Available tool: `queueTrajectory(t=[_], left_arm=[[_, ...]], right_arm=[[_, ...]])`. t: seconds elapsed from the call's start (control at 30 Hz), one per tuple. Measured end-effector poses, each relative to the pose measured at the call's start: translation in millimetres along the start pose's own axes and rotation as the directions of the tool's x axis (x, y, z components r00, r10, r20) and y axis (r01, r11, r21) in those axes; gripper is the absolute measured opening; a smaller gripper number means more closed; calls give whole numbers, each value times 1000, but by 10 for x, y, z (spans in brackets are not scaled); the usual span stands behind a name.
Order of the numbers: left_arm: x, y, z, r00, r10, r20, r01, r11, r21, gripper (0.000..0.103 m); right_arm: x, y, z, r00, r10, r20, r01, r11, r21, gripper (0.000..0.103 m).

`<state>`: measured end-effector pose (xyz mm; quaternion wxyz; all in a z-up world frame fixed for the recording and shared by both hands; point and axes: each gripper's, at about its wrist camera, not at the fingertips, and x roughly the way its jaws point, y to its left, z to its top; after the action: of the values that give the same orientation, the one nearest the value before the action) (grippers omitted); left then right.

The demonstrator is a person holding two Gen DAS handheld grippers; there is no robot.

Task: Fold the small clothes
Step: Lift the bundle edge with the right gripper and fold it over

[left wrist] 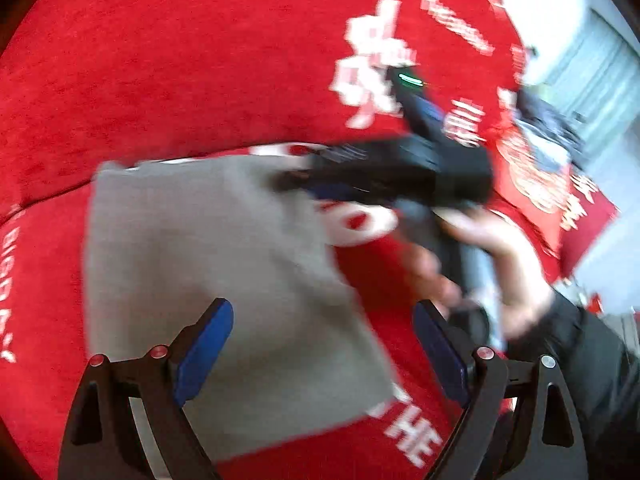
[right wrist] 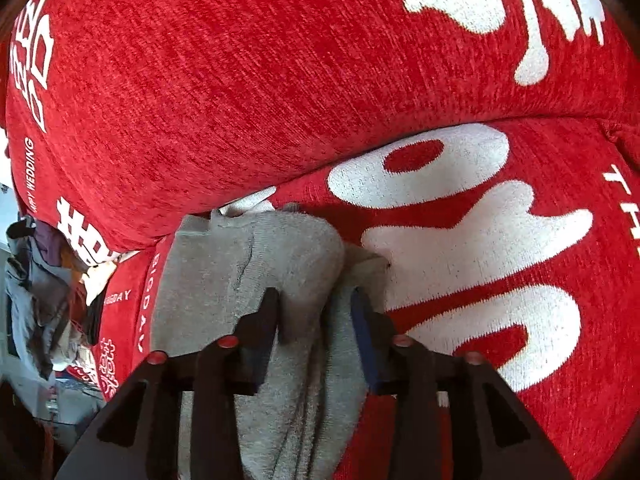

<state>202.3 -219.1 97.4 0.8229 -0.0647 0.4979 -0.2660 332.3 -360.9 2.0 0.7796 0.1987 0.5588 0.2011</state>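
A small grey garment (left wrist: 208,248) lies flat on a red cushion cover (left wrist: 200,60) with white lettering. My left gripper (left wrist: 322,308) hovers over its near edge, its blue pads far apart and holding nothing. My right gripper (left wrist: 304,178), blurred, reaches the garment's far right corner, held by a person's hand (left wrist: 500,264). In the right wrist view the grey garment (right wrist: 256,256) is bunched into a ridge between the fingers of my right gripper (right wrist: 315,294). The jaws stand partly apart, with a dark gap beside the left finger (right wrist: 268,320), so the pads do not clamp it.
The red backrest (right wrist: 240,80) rises just behind the garment, meeting the seat along a crease. A heap of grey and dark clothes (right wrist: 36,280) lies off the cushion's left end. The cover's edge (left wrist: 592,216) drops off at the right, and a dark sleeve (left wrist: 592,360) is at lower right.
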Motion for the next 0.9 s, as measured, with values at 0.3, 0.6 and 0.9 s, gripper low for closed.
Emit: queueTrajectory(t=[0.3, 0.6, 0.9], left_arm=[[61, -124, -246, 981, 191, -27, -193, 977, -85, 92], [117, -437, -332, 947, 320, -38, -320, 947, 11, 87], [214, -458, -431, 956, 270, -118, -274, 961, -21, 5]], right_arm=[[9, 63, 12, 999, 33, -36, -36, 996, -76, 42], [157, 294, -30, 999, -7, -37, 1, 987, -162, 42], [140, 343, -43, 998, -67, -8, 64, 975, -213, 17]])
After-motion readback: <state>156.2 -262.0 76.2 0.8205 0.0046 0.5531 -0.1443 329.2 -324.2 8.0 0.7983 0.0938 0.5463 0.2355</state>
